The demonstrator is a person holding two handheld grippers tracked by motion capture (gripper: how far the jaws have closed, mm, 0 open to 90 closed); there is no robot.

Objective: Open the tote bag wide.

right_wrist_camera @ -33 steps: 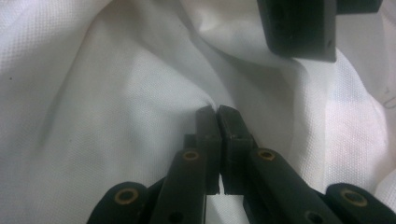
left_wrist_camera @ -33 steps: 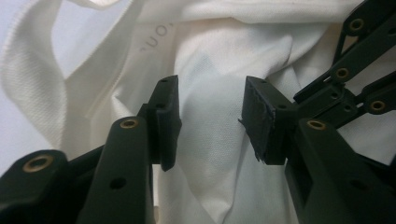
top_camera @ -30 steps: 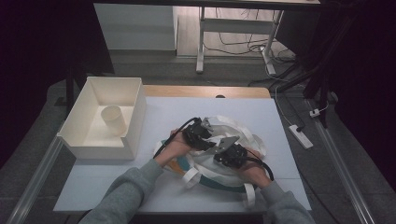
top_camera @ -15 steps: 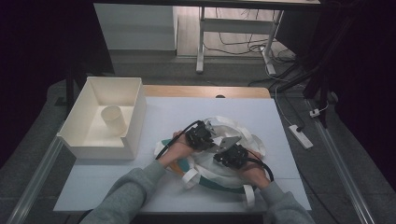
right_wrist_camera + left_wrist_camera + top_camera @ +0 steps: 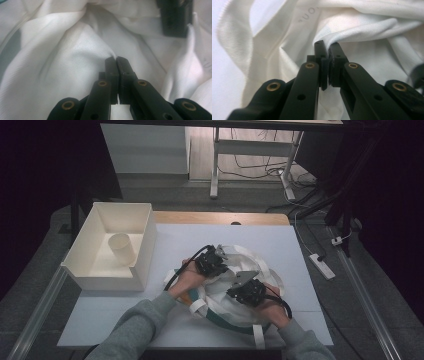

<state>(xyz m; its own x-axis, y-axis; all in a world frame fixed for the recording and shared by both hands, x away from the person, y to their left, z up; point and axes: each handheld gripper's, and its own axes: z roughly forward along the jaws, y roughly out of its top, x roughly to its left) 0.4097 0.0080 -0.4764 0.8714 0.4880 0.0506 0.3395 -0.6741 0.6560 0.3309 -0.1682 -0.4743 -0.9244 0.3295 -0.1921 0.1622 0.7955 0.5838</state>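
white cloth (image 5: 372, 27) fold pinched in left tool (image 5: 327, 46)

sleeves (image 5: 134, 330): grey knit, both forearms | left gripper (image 5: 327, 46): black fingers, brass-coloured rivets, small holes | right gripper (image 5: 116, 59): same black build, grey three-cornered plate on top | cables: black, looping

The high view looks forward and down from above the person's side onto the white-topped desk (image 5: 300, 250). Each gripper view sits very near, looking along its own tongs. All 3 share the crumpled white cloth bag (image 5: 227, 292) (image 5: 367, 27) (image 5: 75, 50), toward 6 o'clock.
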